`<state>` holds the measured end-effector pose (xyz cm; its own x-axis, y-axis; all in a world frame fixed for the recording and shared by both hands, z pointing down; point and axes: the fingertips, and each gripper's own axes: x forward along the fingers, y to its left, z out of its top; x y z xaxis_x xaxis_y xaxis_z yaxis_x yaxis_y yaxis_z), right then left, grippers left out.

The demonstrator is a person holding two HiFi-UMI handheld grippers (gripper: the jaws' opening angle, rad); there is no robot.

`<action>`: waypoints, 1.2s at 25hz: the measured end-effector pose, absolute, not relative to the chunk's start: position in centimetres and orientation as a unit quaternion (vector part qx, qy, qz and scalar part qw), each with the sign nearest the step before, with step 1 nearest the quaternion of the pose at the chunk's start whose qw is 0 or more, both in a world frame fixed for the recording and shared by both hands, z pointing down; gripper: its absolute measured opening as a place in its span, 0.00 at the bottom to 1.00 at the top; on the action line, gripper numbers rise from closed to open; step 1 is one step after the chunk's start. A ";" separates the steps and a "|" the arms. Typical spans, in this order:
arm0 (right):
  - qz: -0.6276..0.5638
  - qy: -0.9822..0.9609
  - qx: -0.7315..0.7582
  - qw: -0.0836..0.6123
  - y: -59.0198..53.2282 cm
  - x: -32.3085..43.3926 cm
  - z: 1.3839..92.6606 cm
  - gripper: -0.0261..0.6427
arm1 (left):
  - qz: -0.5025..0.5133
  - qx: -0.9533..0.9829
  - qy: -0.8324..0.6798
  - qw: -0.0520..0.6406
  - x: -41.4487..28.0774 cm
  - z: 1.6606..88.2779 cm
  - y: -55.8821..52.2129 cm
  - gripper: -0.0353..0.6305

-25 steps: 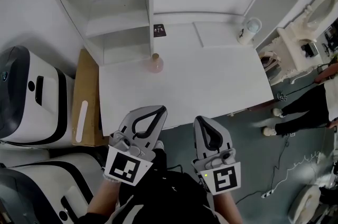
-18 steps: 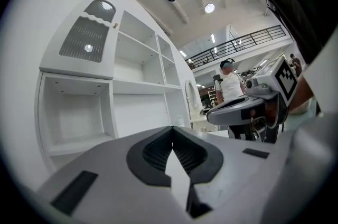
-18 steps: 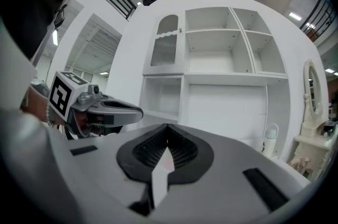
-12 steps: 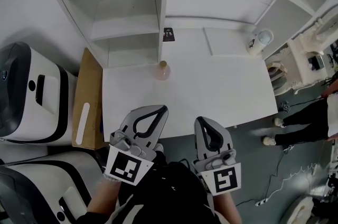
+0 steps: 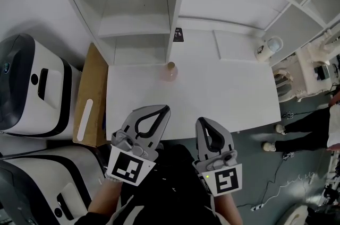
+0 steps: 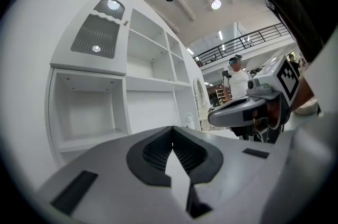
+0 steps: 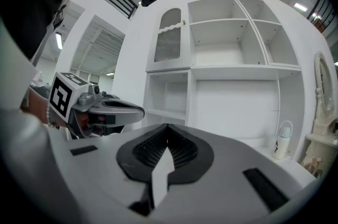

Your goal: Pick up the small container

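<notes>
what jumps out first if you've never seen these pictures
Two grey claws, the left claw and the right claw, both shut and empty, are held side by side over the near edge of a white table. Farther across it, a small pink container stands alone by the foot of the white shelves.

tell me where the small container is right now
In the head view, the small pinkish container stands on the white table left of centre, near its far edge, just before the shelf unit's upright and a dark card.
</notes>
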<state>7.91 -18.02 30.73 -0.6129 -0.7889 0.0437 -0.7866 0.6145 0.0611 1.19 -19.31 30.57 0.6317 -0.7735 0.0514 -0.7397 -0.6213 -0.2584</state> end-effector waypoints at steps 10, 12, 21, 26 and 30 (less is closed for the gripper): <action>-0.017 -0.915 0.399 0.052 -20.7 7.4 31.3 0.04 | -0.086 -0.879 0.458 0.102 0.4 30.8 -21.3 0.06; -0.019 -0.919 0.389 0.059 -21.3 7.4 31.6 0.04 | -0.087 -0.873 0.468 0.104 0.4 30.7 -21.9 0.06; -0.025 -0.939 0.337 0.064 -23.5 7.3 32.0 0.04 | -0.097 -0.847 0.513 0.102 0.1 30.6 -23.6 0.06; -0.020 -0.948 0.311 0.070 -24.7 7.1 32.9 0.04 | -0.103 -0.835 0.534 0.090 0.1 31.2 -23.7 0.06; -0.009 -0.952 0.297 0.073 -25.9 7.0 34.3 0.04 | -0.108 -0.827 0.547 0.078 0.3 31.9 -23.5 0.06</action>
